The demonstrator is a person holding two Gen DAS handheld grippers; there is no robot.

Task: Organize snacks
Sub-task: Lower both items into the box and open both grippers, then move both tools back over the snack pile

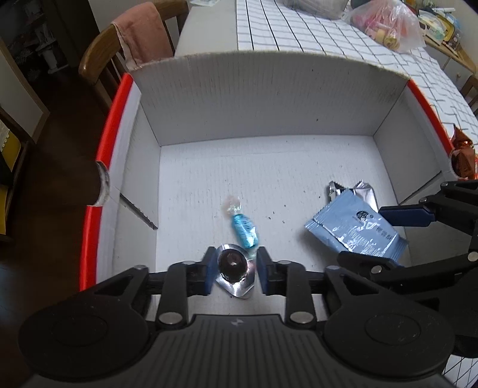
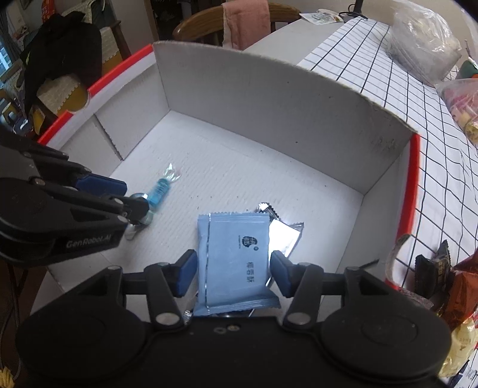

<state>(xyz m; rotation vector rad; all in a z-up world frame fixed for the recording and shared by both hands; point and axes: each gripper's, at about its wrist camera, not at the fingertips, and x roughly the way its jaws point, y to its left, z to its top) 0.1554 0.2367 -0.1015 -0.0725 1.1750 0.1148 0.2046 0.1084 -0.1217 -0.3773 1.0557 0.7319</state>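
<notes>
A white cardboard box (image 1: 239,98) with red rims holds the snacks; it also shows in the right wrist view (image 2: 269,98). My left gripper (image 1: 234,270) has its jaws close around a foil-wrapped dark chocolate (image 1: 232,264), low over the box floor. A blue twist-wrapped candy (image 1: 244,228) lies just beyond it and shows in the right wrist view (image 2: 159,189). My right gripper (image 2: 234,270) is open, its pads on either side of a light blue snack packet (image 2: 234,262) lying on a silver packet (image 2: 283,238). The blue packet also shows in the left wrist view (image 1: 355,226).
The box sits on a table with a grid-patterned cloth (image 1: 313,29). Several wrapped snacks (image 2: 448,283) lie outside the box at the right. A plastic bag of items (image 1: 385,24) is at the far end. A wooden chair with a pink towel (image 1: 140,35) stands at the left.
</notes>
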